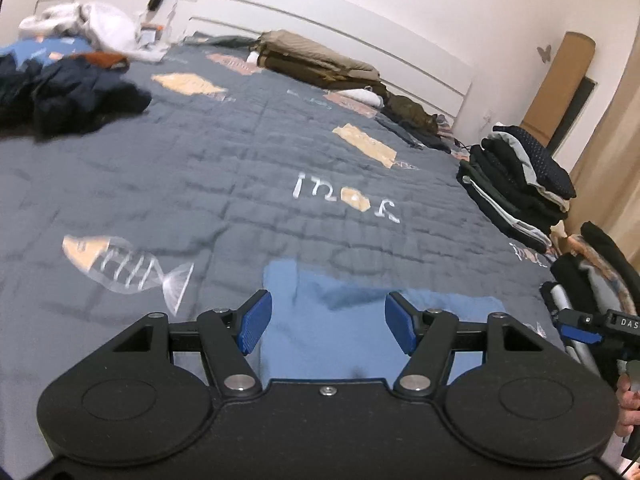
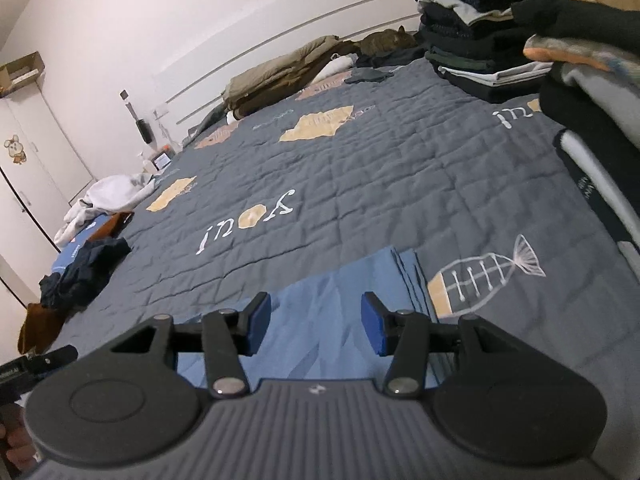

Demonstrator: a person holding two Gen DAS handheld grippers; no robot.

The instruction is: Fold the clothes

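Note:
A folded blue garment (image 1: 340, 356) lies flat on the grey quilted bedspread (image 1: 240, 168), near its front edge. My left gripper (image 1: 328, 308) hovers just above the garment's left part, open, with nothing pressed between its blue pads (image 1: 254, 324). In the right wrist view the same blue garment (image 2: 360, 276) shows stacked layered edges on its right side. My right gripper (image 2: 316, 312) is open over it, and its pads (image 2: 374, 328) touch no cloth. The right gripper's tip (image 1: 580, 328) also shows at the left wrist view's right edge.
A heap of dark unfolded clothes (image 1: 72, 92) (image 2: 84, 272) lies at the bed's left, white laundry (image 1: 92, 24) behind it. Tall stacks of folded clothes (image 1: 516, 184) (image 2: 480, 32) stand at the right. A cat (image 1: 412, 114) and brown bedding (image 1: 316, 60) lie by the headboard.

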